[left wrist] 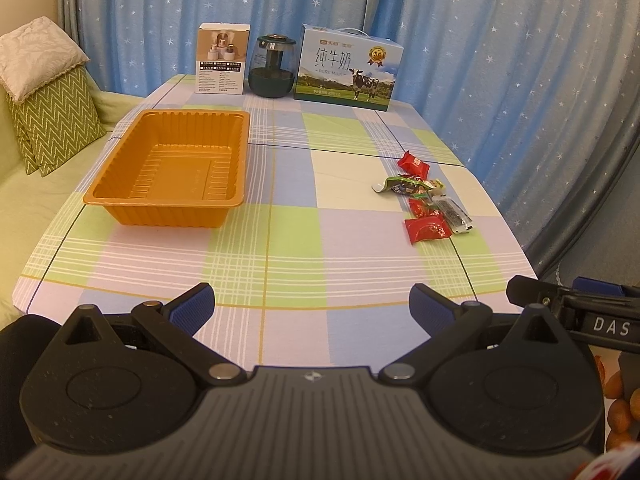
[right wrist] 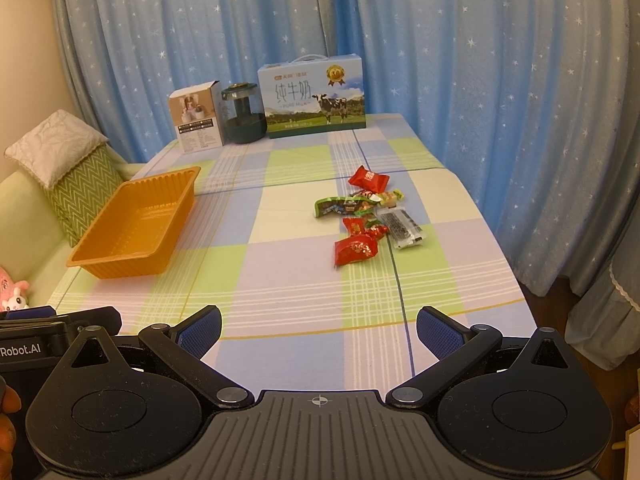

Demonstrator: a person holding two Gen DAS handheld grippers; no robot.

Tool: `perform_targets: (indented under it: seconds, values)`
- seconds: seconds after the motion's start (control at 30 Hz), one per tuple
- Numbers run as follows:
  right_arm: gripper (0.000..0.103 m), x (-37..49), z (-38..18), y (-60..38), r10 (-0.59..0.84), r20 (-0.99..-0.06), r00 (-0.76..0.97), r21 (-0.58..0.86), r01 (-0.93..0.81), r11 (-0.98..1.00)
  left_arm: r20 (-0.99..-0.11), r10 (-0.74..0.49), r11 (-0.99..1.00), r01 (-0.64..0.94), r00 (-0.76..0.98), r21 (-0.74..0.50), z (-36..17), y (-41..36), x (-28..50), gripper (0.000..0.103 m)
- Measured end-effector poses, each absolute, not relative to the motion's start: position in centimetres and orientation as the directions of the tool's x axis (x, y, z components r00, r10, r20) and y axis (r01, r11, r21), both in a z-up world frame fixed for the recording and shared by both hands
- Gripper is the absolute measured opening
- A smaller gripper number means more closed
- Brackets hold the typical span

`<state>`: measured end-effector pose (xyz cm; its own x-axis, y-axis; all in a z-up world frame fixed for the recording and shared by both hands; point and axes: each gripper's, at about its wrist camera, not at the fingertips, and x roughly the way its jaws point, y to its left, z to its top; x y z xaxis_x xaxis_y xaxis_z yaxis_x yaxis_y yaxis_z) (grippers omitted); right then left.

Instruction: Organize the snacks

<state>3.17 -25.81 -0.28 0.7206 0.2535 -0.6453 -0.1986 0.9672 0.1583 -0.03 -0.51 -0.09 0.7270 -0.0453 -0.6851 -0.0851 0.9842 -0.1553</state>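
An orange plastic tray with ribbed walls sits upright and empty on the left side of the desk. Well apart from it, on the right side, lies a small huddle of wrapped snacks: red packets at the near and far ends, a green wrapper stretched toward the tray, and a clear packet with dark contents on the outer edge.

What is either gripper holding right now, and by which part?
Nothing is held. The left gripper and right gripper are both open over the table edge; the snacks lie untouched beyond them.
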Motion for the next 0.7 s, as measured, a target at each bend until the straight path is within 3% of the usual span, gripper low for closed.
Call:
perform_targets:
  seconds: [0.7]
  values:
    - [0.103,4.8,-1.2,-27.1,0.226,-0.654,0.721,0.140,-0.179,0.974,-0.691,-0.108,0.983,-0.030,0.714,-0.183,-0.4,-1.6,2.3,0.103]
